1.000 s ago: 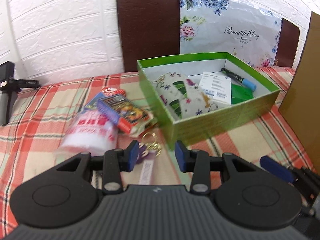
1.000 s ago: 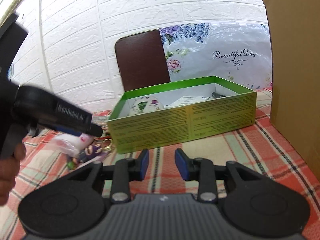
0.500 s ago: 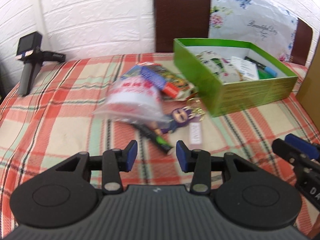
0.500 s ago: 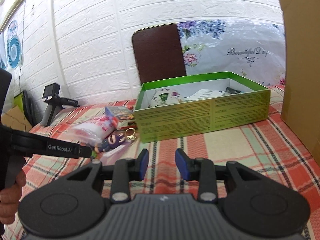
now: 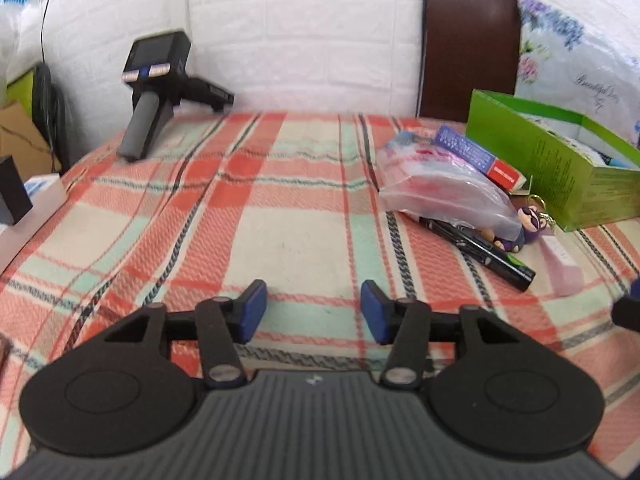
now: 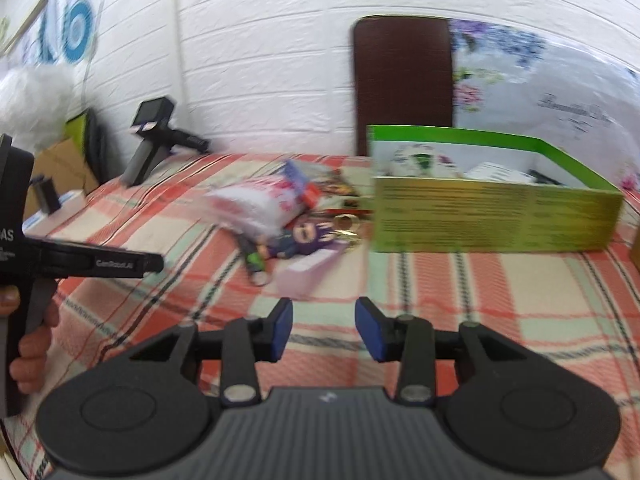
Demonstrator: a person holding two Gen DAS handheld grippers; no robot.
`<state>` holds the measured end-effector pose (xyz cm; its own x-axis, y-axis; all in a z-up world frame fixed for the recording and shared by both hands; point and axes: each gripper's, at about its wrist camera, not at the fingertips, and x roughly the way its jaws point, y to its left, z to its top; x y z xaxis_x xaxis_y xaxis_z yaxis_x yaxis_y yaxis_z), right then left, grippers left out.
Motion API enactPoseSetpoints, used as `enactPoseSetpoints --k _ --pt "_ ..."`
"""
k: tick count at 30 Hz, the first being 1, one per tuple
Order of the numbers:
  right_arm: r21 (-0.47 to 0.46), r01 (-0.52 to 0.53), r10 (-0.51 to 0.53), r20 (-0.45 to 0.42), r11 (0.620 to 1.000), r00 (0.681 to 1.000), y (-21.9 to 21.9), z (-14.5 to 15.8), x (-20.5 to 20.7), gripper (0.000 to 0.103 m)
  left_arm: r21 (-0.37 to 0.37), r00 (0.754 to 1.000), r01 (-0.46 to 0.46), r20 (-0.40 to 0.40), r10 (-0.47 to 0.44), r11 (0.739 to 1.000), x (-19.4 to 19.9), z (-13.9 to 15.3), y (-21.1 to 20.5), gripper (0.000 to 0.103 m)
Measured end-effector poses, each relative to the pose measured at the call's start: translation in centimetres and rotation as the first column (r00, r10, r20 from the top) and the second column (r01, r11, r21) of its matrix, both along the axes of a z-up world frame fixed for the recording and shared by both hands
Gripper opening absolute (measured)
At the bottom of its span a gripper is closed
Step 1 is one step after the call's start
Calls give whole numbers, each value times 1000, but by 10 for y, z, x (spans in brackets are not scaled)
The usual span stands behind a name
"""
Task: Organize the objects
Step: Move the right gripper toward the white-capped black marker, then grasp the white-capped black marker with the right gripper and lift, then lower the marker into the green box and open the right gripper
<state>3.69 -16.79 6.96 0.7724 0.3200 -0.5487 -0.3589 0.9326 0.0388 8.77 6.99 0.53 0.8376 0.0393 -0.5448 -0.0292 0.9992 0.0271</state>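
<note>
We hold a two-finger tong in each hand over a table covered with a red, cream and mint plaid cloth (image 5: 280, 200). Our left gripper (image 5: 313, 311) has its blue pads apart with only bare cloth between them, and its jaws have just been opening wider; it grips nothing. Our right gripper (image 6: 323, 328) also has its pads parted over bare cloth, having just opened a little, and it too is empty. The things to be organised lie in a loose heap at the right of the left wrist view, beside an open green cardboard box (image 5: 560, 176): a clear plastic bag (image 5: 444, 188) with red and white contents, a blue and red flat packet (image 5: 480, 156) behind it and near the box wall, a black pen (image 5: 484, 248) poking out from under the bag, a purple figure keychain (image 5: 528, 224) with gold rings lying just beside the box, and a pale pink tag (image 5: 562, 264) on the cloth nearest us. Inside the box we can make out a white floral item (image 6: 416, 160) and some white paper, though the right wrist view is blurred. At the far left corner a black handheld device (image 5: 156, 88) stands against the white brick wall (image 5: 300, 32). A dark brown chair back (image 5: 468, 48) rises behind the table.
</note>
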Motion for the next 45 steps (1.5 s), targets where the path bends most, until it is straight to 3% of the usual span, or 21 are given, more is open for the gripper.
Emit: enactPoseSetpoints --k 6,9,12,19,22,23,25,27,29,31,33,36,40,45 --pt "-135 -128 135 42 983 990 53 1 24 36 -33 1000 5 30 -4 999 1 -2 3 58" --pt "-200 -151 149 -22 968 989 76 -15 50 35 -41 999 8 32 -7 999 1 -4 6 59" --pt "-178 -186 183 -35 966 983 82 -18 51 19 -46 999 12 33 -10 999 0 -5 7 60" --pt "-146 -239 234 -48 960 971 69 -18 0 18 -37 1000 20 19 -19 999 2 -3 5 63" --pt "-106 -237 231 -68 966 971 56 -17 -19 18 -43 999 11 -48 -13 999 5 6 5 61" --pt "-87 -237 231 -77 968 970 51 -17 -23 18 -78 996 -1 -87 -6 997 4 12 6 61" --pt "-45 -237 232 -93 971 968 44 -16 -29 18 -222 986 1 -163 -38 975 -1 22 9 61" --pt "12 -238 238 -114 971 965 38 -16 -30 18 -387 966 30 -227 -127 922 -3 27 5 62" --pt "100 -231 244 -149 968 958 32 -16 -26 18 -468 938 77 -265 -223 880 -3 24 -11 64" --pt "185 -223 255 -177 957 950 25 -16 -24 18 -406 936 105 -267 -228 908 -7 20 -34 62" --pt "199 -228 263 -170 953 950 22 -15 -27 18 -337 937 136 -262 -231 932 -9 20 -52 30" --pt "175 -216 239 -124 961 963 15 -11 -33 19 -383 938 132 -252 -240 914 -7 28 -61 27" --pt "201 -163 169 -10 966 986 -8 8 -29 19 -362 942 219 -164 -293 906 11 66 -85 25" --pt "202 -61 37 122 977 992 -39 34 5 19 -314 922 338 -77 -379 887 59 111 -135 24"
